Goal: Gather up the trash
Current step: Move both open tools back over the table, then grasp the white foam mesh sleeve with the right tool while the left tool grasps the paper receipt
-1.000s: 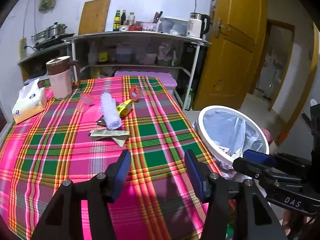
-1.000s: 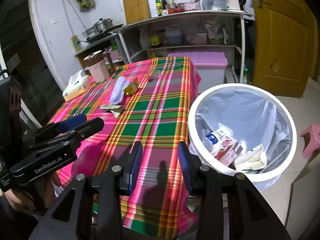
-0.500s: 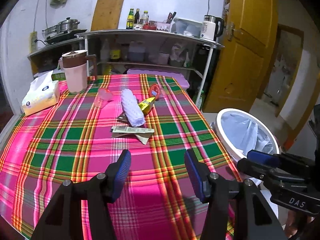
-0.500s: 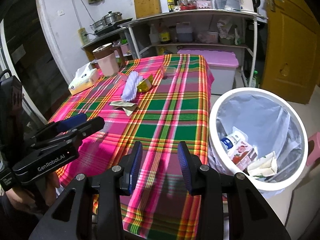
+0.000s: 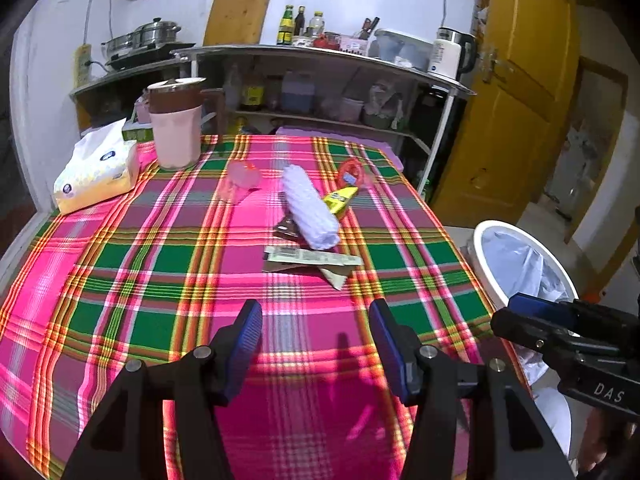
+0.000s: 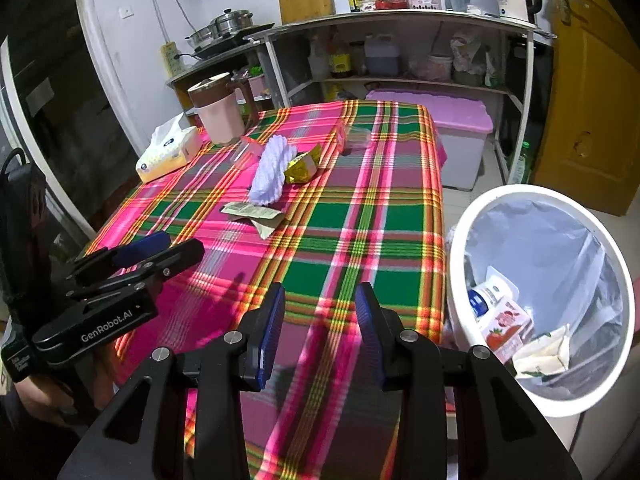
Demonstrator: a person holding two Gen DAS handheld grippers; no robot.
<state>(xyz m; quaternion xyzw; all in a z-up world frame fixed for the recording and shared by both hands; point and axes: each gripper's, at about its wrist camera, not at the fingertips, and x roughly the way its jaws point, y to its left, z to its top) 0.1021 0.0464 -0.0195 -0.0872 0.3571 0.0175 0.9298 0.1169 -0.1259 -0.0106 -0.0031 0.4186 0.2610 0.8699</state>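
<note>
Two handheld grippers hover over the near edge of a table covered in a pink, green and yellow plaid cloth (image 5: 120, 280). The left gripper (image 5: 316, 344) has its blue-padded fingers (image 5: 246, 340) spread wide with nothing between them, only cloth below. The right gripper (image 6: 320, 332), just to its right, has its fingers (image 6: 272, 328) set at a narrower gap, also empty. The trash lies well ahead of both sets of fingertips, near the middle of the table: a flat torn paper wrapper (image 5: 312, 258) nearest the fingers, a white foam net sleeve (image 5: 310, 206) touching its far side, a yellow foil wrapper (image 5: 340, 200) just beside the sleeve, a dark scrap (image 5: 286, 228) tucked against it, and a pink plastic cup (image 5: 240, 178) and a red-rimmed clear cup (image 5: 352, 170) lying farther back. To the right of the right gripper's fingers, beside the table's edge, stands a white bin (image 6: 480, 216) lined with a pale bag, holding a carton and other packaging. At the far left of the table sit a tissue pack (image 5: 96, 170) and a pink jug (image 5: 176, 128).
</note>
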